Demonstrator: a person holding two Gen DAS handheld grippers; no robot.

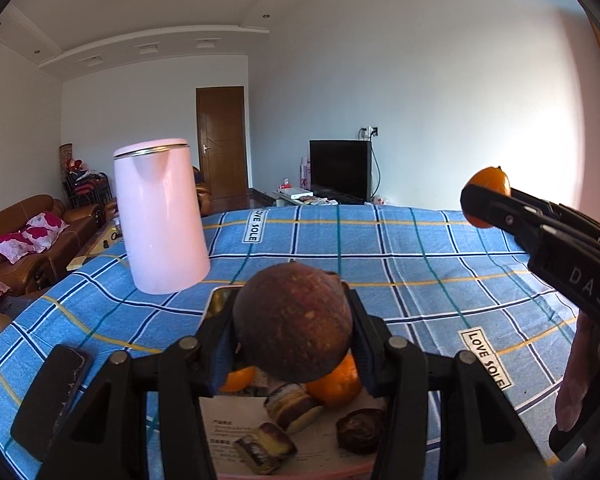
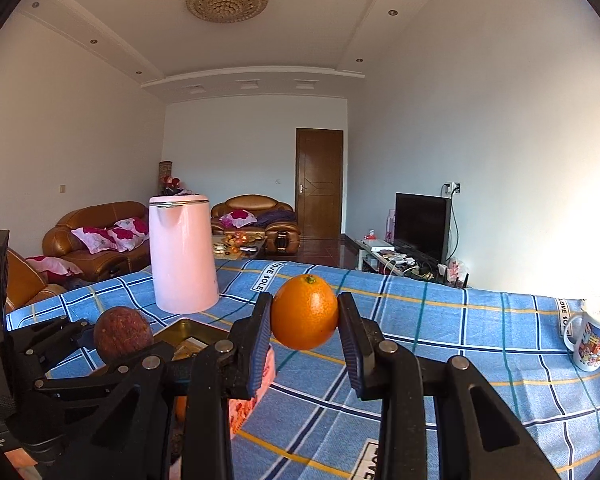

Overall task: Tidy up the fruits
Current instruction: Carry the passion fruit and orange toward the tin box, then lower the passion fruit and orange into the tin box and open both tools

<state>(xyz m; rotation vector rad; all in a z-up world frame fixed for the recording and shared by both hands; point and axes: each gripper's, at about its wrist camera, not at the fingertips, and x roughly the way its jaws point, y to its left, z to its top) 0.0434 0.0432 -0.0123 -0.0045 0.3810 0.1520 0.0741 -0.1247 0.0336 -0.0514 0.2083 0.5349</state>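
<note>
- The orange [image 2: 304, 312] is clamped between the pads of the right gripper [image 2: 305, 322], held in the air above the blue checked cloth [image 2: 440, 340]. It is slightly egg-shaped, its long axis close to upright, and its green stem end points up.
- The right jaws press on its left and right flanks; they are as far closed as the fruit lets them.
- From the left wrist view the same orange [image 1: 490, 182] shows at the right, half hidden by the right gripper's finger [image 1: 496, 210].
- The brown fruit [image 1: 293, 322], round and rough-skinned, sits gripped in the left gripper [image 1: 294, 332], jaws partly open around it. Its nub end points up and away from the camera.
- Below it lies a tray [image 1: 220, 300] with two more oranges [image 1: 334, 384] and dark pastries [image 1: 292, 404].
- A pink kettle [image 1: 160, 216] stands upright on the cloth beyond the tray, left of both grippers.
- A phone [image 1: 54, 396] lies at the cloth's near left.
- A printed mug [image 2: 594, 334] stands at the far right.
</note>
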